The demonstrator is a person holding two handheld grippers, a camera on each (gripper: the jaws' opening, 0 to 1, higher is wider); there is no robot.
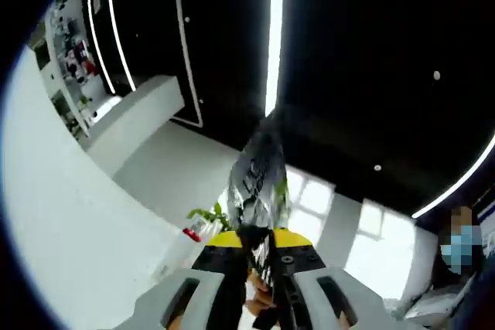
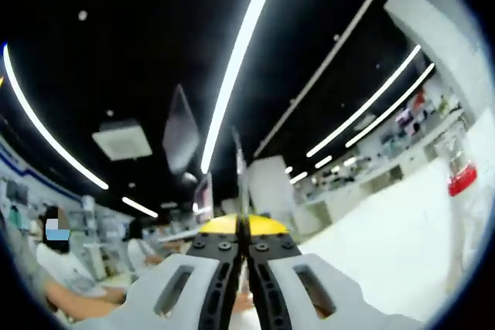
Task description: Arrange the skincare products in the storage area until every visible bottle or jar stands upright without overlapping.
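Note:
Both views point up at a dark ceiling. My left gripper [image 1: 260, 243] is shut on a shiny silver foil sachet [image 1: 259, 171] with dark lettering and green edges, which sticks up from between the yellow-tipped jaws. A hand shows just below those jaws. My right gripper [image 2: 244, 228] has its jaws pressed together on a thin clear film [image 2: 241, 175], seen edge-on, that rises straight up from them. A grey translucent flap [image 2: 182, 133] hangs to the left of it; whether it belongs to the film I cannot tell.
Long white light strips [image 1: 274, 28] cross the black ceiling. A white wall [image 1: 69, 214], a white bottle with a red label [image 1: 193, 231] and a green plant [image 1: 210, 214] lie low left. People [image 2: 58, 268] sit at lower left; shelves [image 2: 410, 121] stand far right.

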